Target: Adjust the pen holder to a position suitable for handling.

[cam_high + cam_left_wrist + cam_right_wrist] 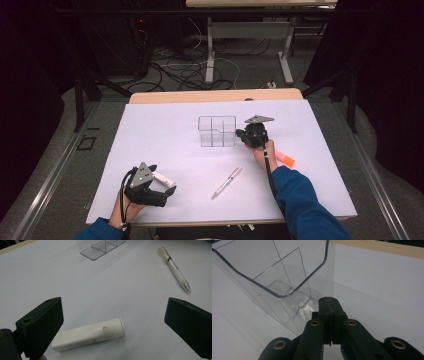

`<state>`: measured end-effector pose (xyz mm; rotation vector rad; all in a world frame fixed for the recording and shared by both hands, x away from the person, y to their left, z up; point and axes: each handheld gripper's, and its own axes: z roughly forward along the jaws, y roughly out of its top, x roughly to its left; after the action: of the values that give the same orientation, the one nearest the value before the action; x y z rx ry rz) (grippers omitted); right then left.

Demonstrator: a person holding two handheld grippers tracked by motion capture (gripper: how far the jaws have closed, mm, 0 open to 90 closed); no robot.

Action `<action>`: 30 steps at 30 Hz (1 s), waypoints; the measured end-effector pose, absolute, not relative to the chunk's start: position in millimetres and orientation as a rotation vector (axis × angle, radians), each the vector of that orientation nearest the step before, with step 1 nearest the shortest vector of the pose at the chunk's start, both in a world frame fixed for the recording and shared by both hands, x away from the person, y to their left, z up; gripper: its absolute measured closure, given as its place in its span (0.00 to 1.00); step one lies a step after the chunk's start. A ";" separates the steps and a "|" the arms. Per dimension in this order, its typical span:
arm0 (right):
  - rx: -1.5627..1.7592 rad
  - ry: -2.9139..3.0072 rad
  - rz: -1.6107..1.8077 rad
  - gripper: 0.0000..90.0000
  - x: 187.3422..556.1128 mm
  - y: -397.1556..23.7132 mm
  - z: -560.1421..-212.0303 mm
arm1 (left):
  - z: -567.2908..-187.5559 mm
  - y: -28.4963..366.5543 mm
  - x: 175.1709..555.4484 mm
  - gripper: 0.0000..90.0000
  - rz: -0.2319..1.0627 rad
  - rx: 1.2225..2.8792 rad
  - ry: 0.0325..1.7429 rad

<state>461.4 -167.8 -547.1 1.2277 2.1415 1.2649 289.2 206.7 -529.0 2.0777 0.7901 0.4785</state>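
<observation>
While gaping wide over the white tube [90, 334], left tool [113, 322] gripped nothing. Tube lay flat on the desk [37, 277], between the jaws. Judged light, stiff, smooth, prone to rolling; best pinched across mid-barrel. Right tool [329, 305] shut tight, empty, just beside the clear organiser [274, 277].

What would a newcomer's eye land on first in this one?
The clear organizer at the white table's middle, with the right gripper shut right beside its corner. Near the front edge, the left gripper stands open over a white tube, and a pen lies between the hands.
</observation>
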 end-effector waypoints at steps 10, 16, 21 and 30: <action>1.214 2.160 1.261 1.00 460.1 -165.5 -547.3 | -529.2 206.4 289.0 0.02 0.478 2.080 0.793; 1.189 2.163 1.264 0.95 456.8 -168.3 -540.7 | -529.1 206.8 288.7 0.02 0.477 2.074 0.793; 1.222 2.213 1.226 0.69 449.2 -175.4 -535.0 | -528.4 207.8 288.4 0.02 0.473 2.082 0.795; 1.225 2.292 1.188 0.36 426.5 -186.4 -521.1 | -528.9 209.5 287.8 0.02 0.471 2.073 0.798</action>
<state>426.5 -186.4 -521.1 1.2245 2.2922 1.1878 287.8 209.5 -528.9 2.0733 0.7980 0.4713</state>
